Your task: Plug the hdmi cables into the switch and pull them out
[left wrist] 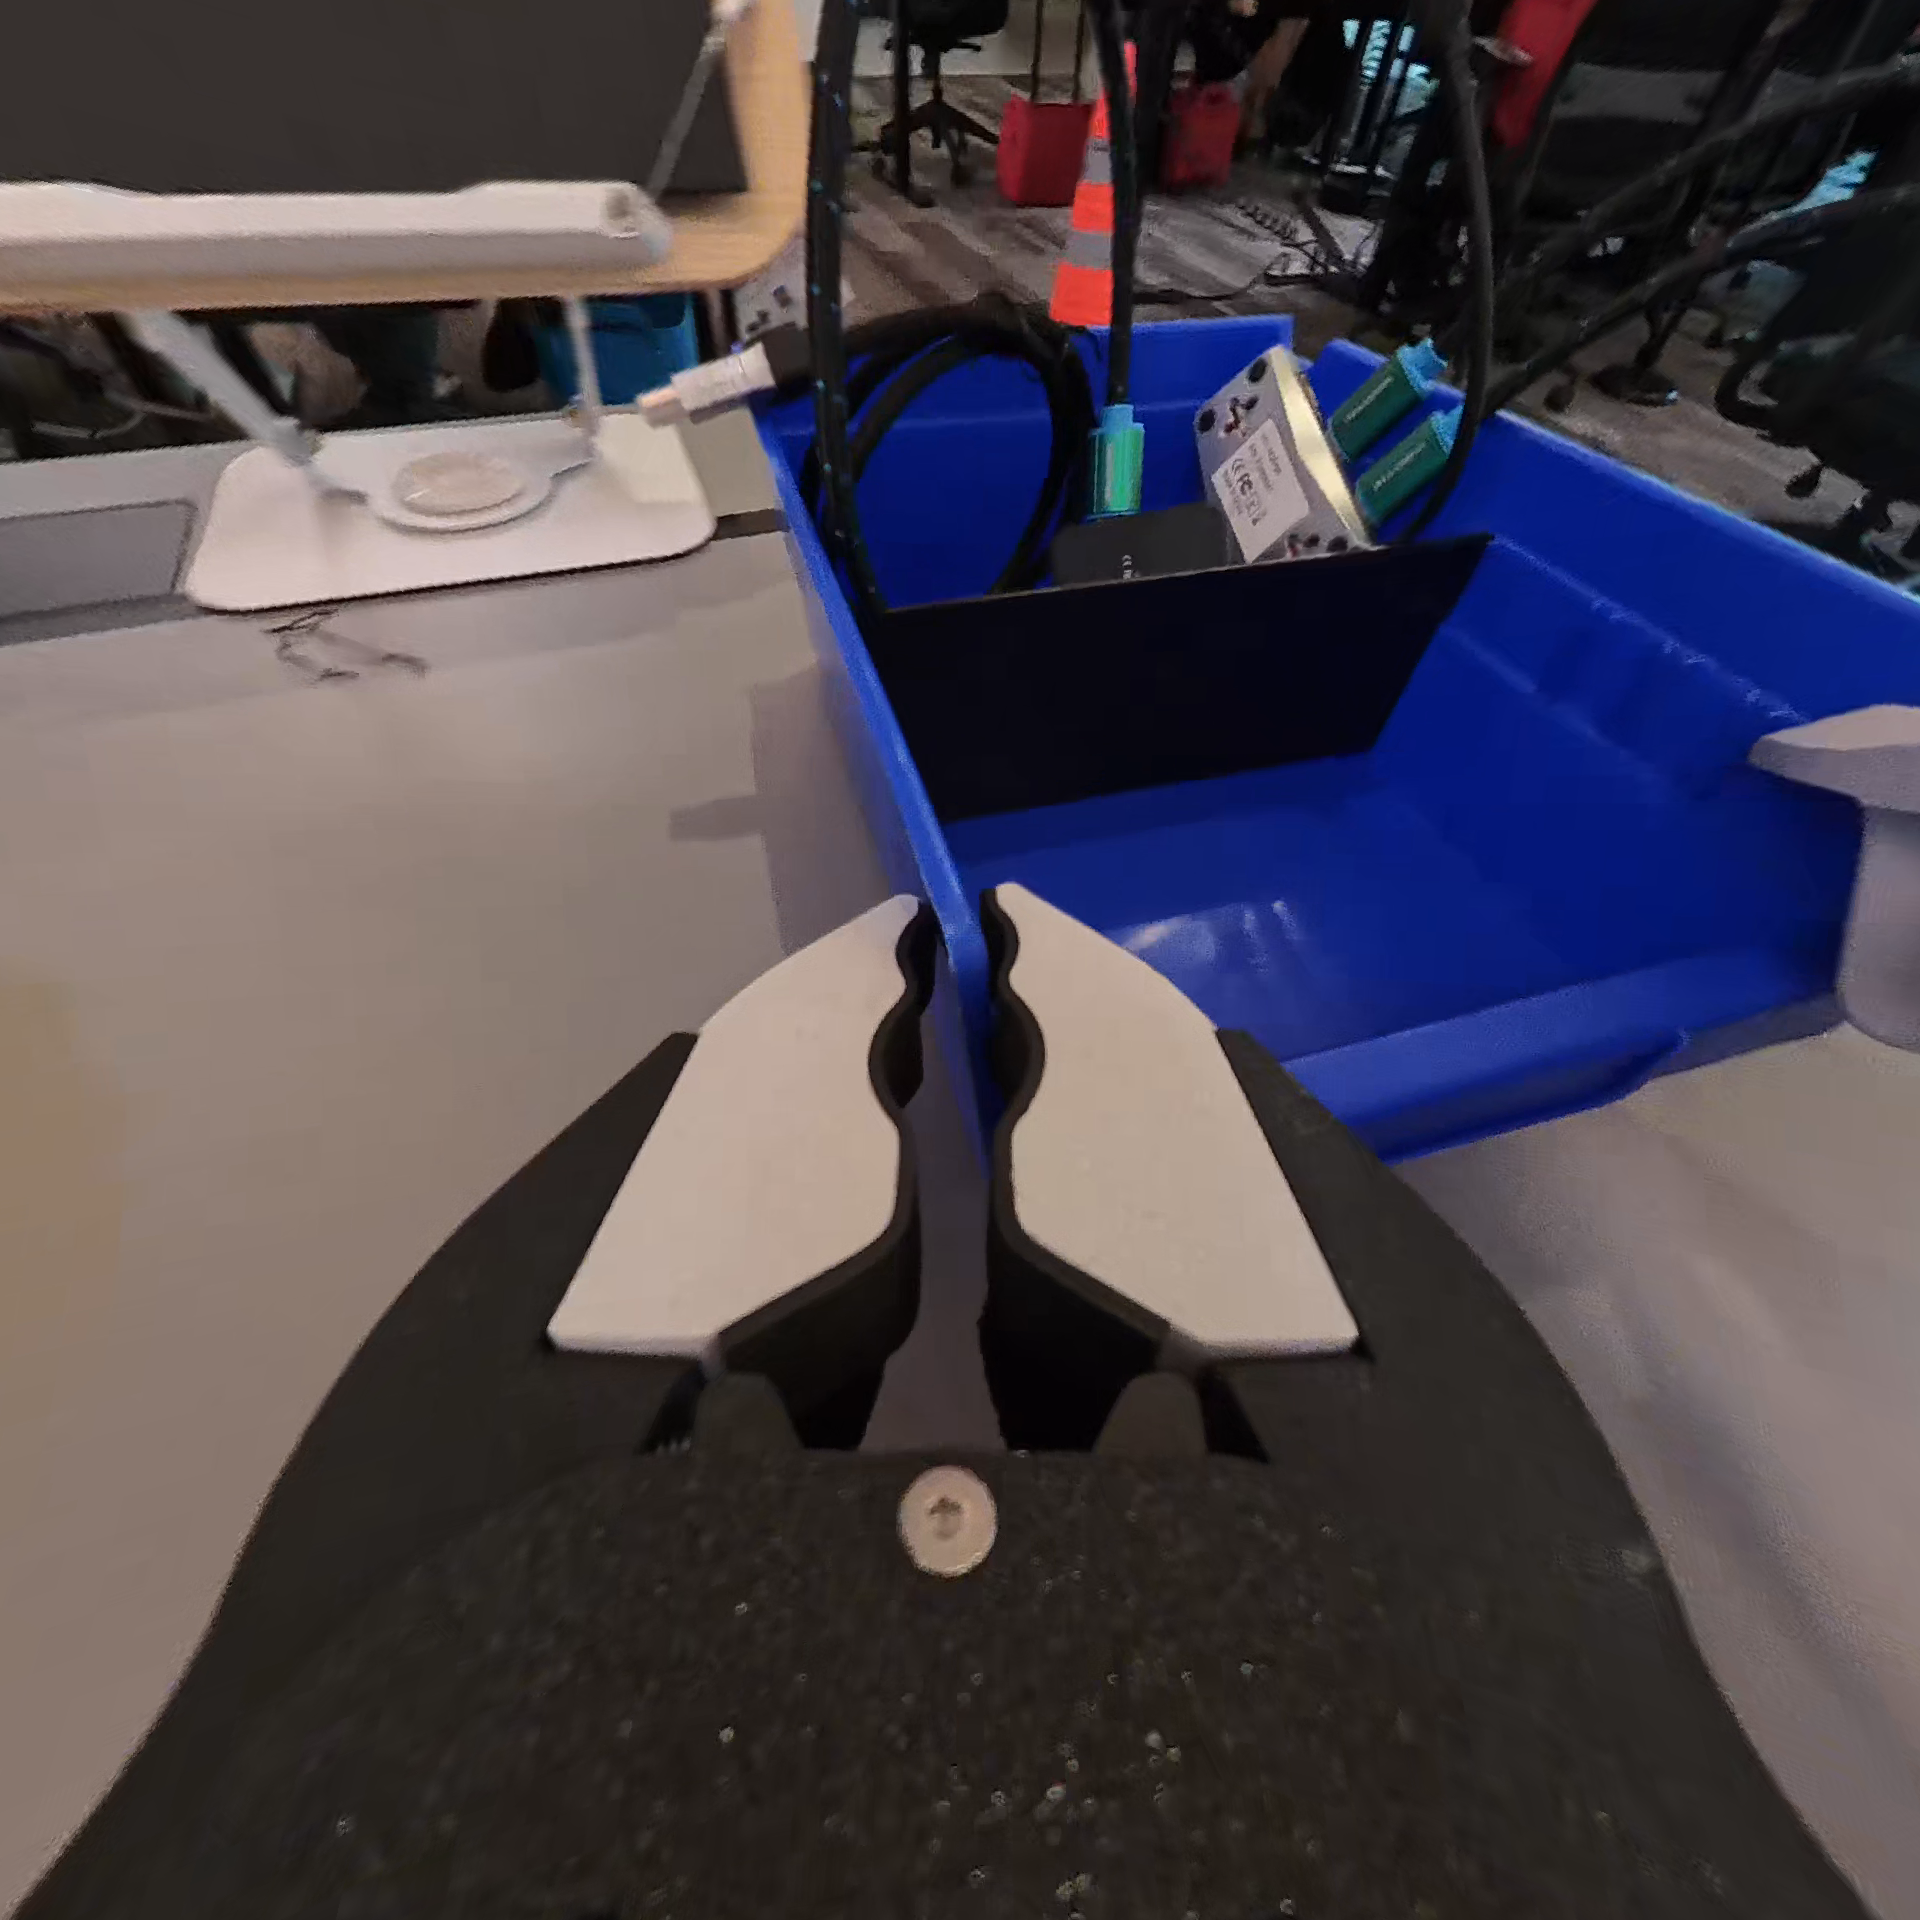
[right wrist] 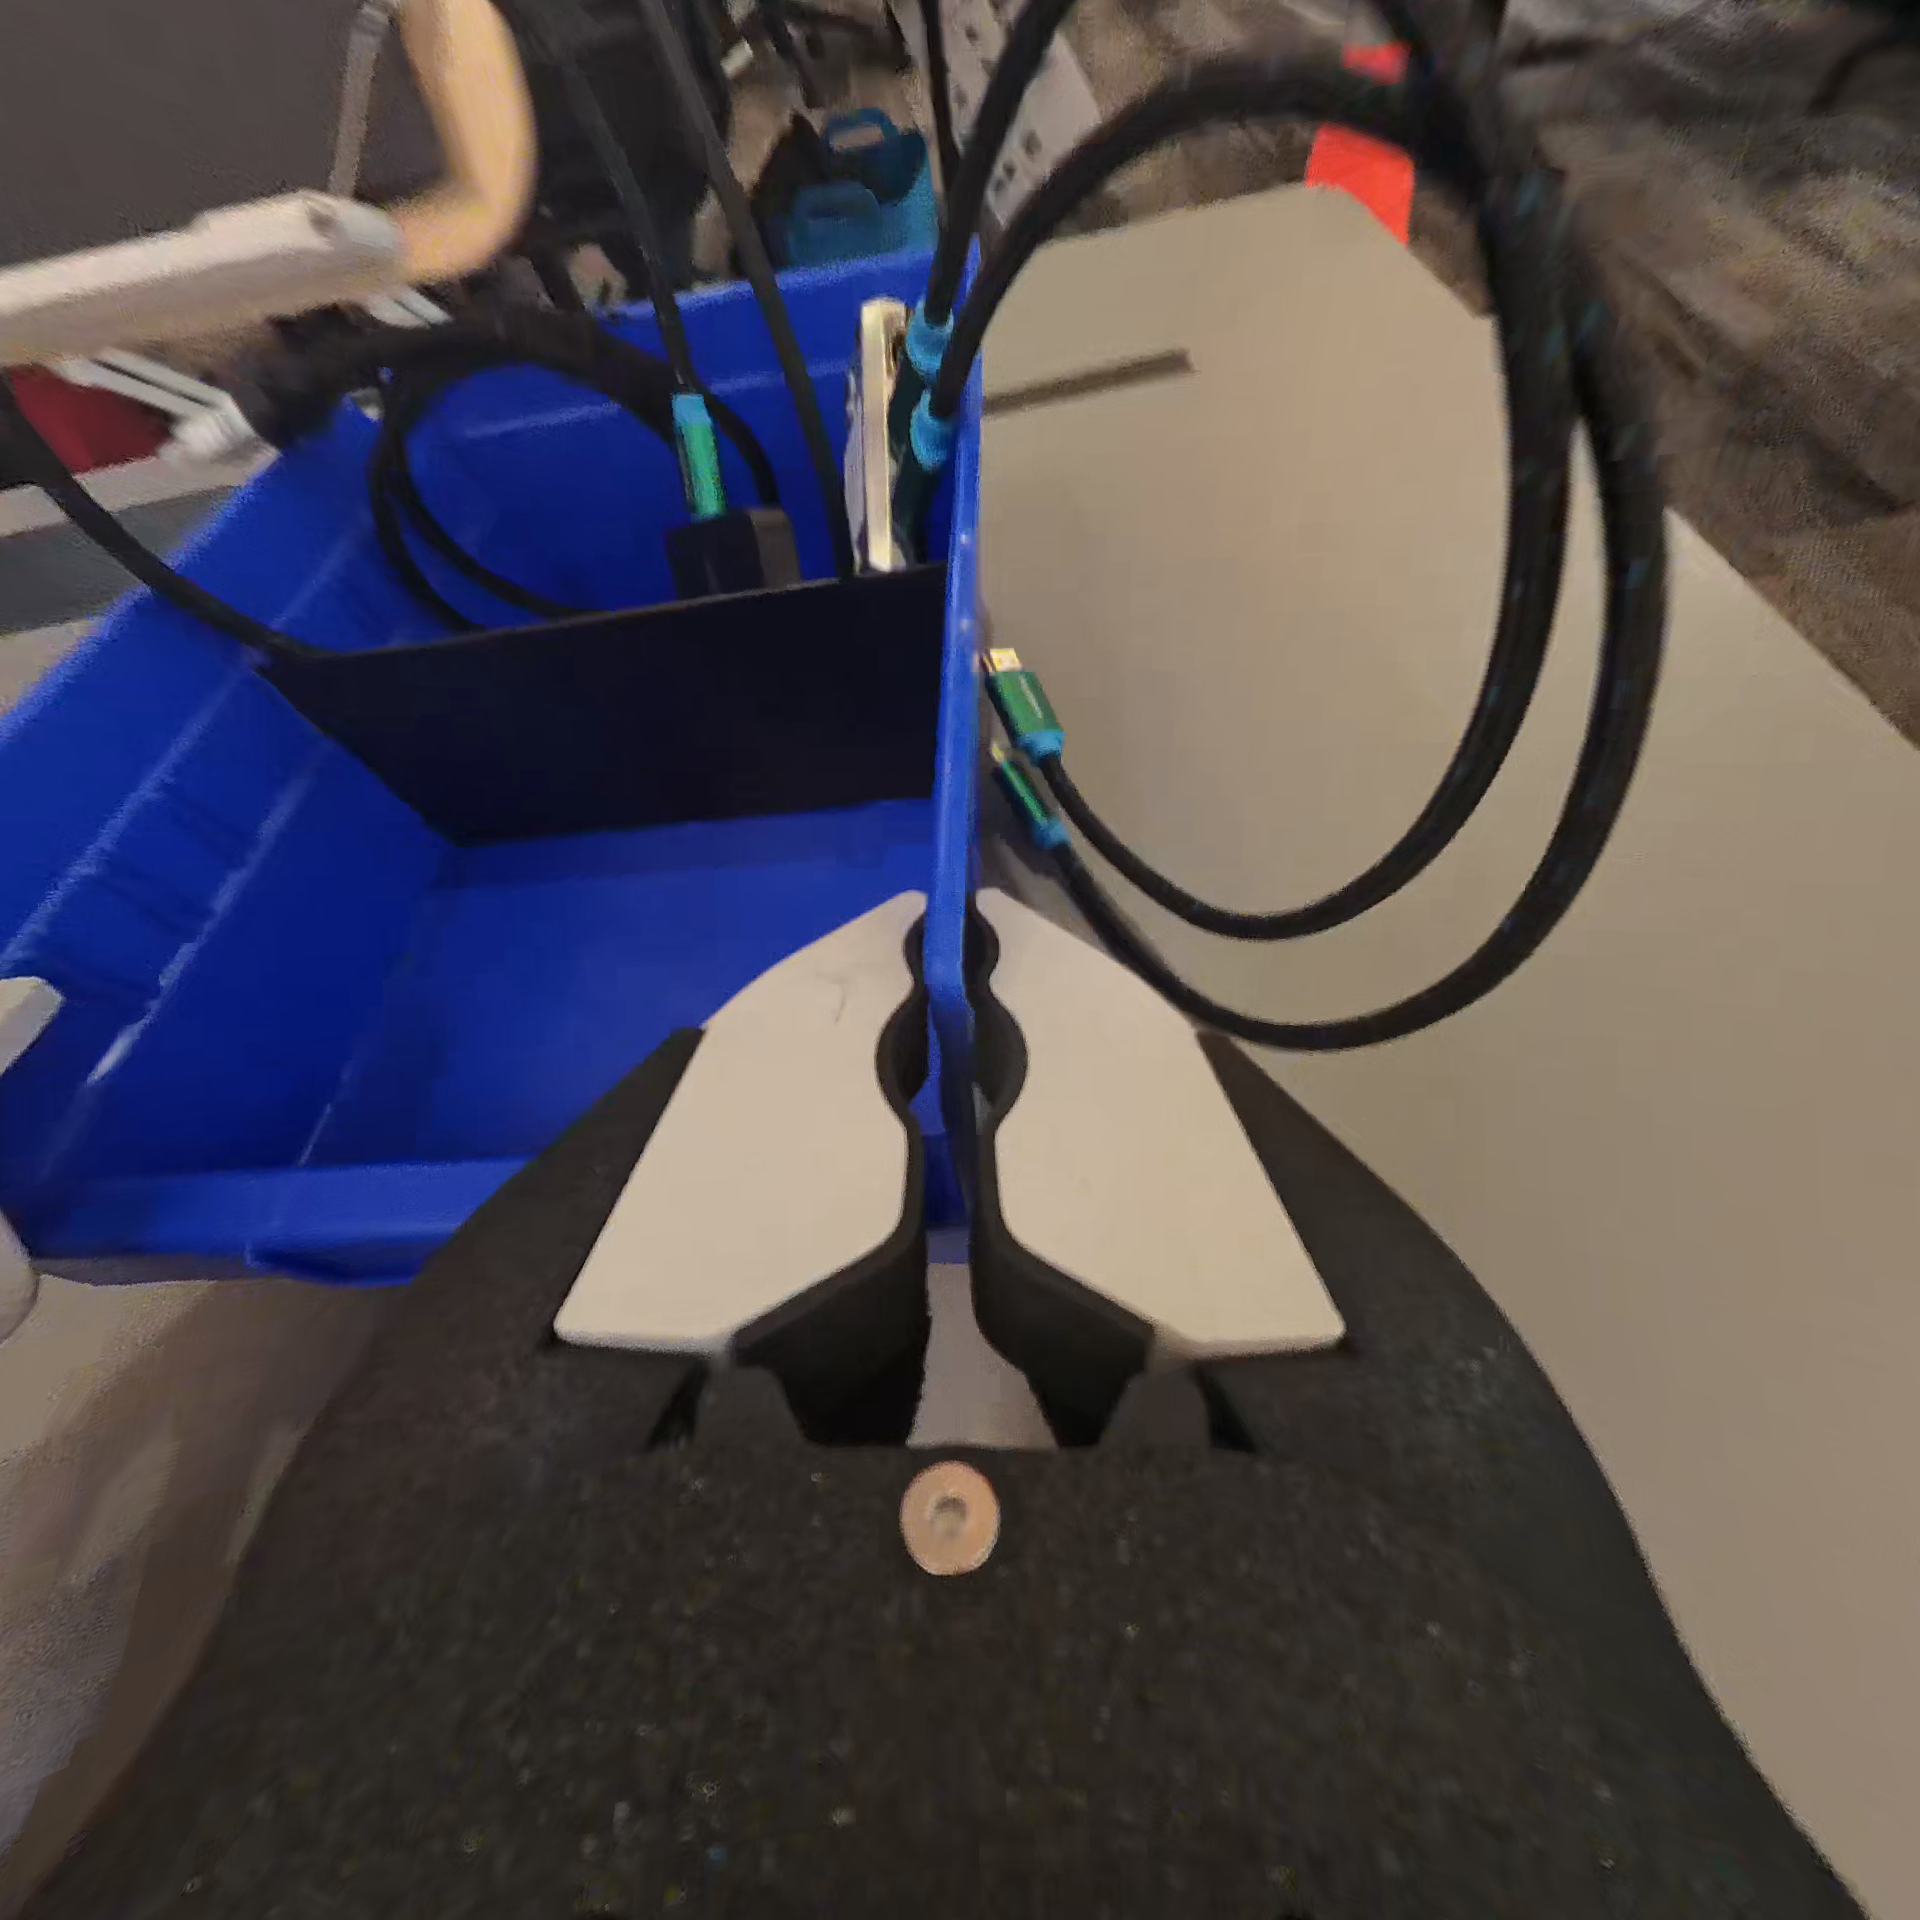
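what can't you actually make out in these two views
- Switch ports: left wrist view shows only its labelled face; right wrist view is edge-on, half hidden by the black divider.
- Black box under the green plug: mostly behind the divider.
- Cable far ends: cut off by the top edge, blurred.
- Right gripper contact with the blue bin wall: blurred.

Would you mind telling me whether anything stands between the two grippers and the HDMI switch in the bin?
Yes. The black divider crosses the blue bin between both grippers and the switch in the far compartment. The left gripper and right gripper are each closed on a bin side wall at the near end.
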